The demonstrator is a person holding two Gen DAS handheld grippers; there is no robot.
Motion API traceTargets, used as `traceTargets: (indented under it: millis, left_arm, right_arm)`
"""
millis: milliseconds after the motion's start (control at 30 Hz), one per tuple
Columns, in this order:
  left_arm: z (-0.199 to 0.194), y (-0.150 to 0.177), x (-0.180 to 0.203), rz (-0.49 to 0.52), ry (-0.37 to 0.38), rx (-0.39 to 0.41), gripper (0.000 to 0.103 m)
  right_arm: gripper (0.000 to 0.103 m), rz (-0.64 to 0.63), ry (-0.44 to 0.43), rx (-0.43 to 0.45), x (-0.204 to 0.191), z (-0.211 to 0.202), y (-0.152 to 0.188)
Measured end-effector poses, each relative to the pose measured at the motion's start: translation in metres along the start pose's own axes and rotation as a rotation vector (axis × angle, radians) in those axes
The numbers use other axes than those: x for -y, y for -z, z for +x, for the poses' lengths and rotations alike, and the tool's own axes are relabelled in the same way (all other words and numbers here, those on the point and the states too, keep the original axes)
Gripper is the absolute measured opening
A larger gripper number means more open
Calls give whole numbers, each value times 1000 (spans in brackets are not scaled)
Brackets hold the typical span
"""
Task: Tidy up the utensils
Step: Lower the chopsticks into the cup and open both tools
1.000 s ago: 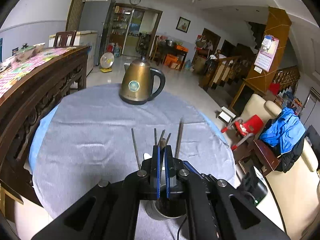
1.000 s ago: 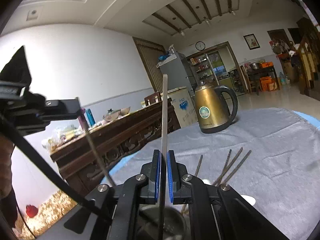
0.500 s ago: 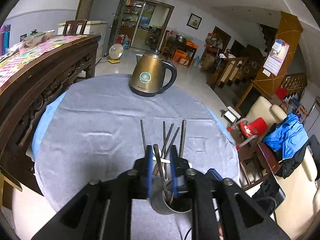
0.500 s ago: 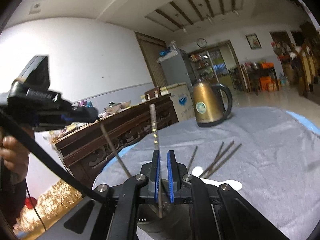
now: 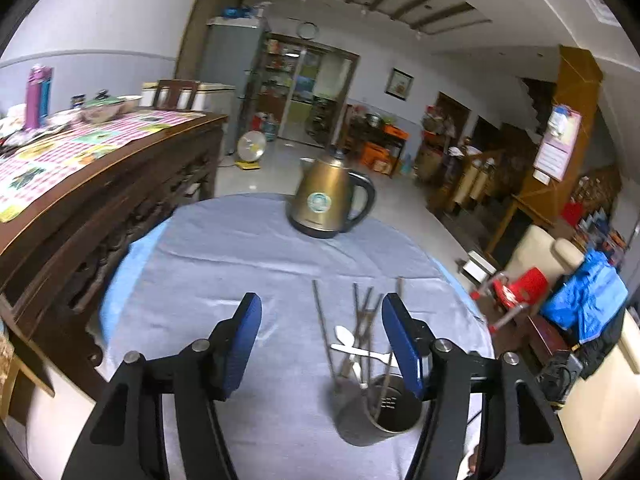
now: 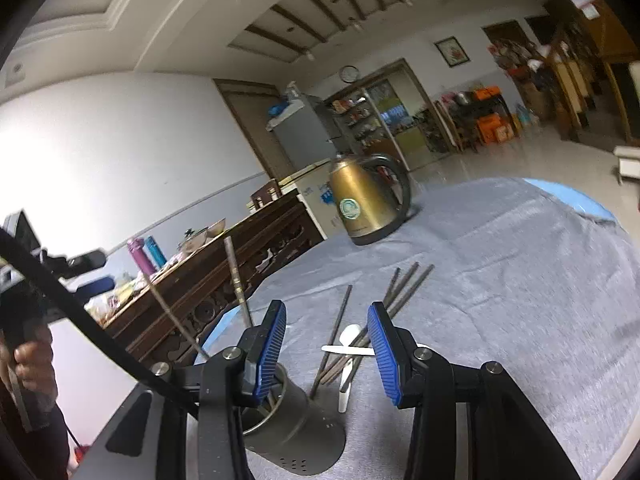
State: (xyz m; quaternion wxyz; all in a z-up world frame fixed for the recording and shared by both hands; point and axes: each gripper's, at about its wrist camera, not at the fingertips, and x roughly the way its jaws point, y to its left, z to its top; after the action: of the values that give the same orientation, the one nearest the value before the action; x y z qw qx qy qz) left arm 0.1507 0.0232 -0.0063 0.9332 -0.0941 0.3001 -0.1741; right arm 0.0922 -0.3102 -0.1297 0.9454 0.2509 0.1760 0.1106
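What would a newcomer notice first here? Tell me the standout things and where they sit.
The brass-coloured kettle stands at the far side of the grey-clothed round table. Nearer, loose chopsticks and white spoons lie beside a metal cup with two chopsticks already in it. Both grippers, left and right, are open.

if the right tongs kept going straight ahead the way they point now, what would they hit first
Most likely the loose chopsticks and white spoons lying on the cloth between the open right tongs; the holder cup sits off to the left. Depth is uncertain.
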Motion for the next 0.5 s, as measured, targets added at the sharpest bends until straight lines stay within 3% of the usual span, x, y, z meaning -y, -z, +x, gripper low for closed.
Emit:
traceTargets:
  millis: [367, 500]
  left_arm:
    - [38, 19, -42, -99, -80, -115, 64]
    - [56, 30, -50, -114, -100, -167, 64]
  right_arm:
    - [45, 92, 50, -46, 25, -1, -1]
    - [45, 124, 59, -105, 33, 9, 3]
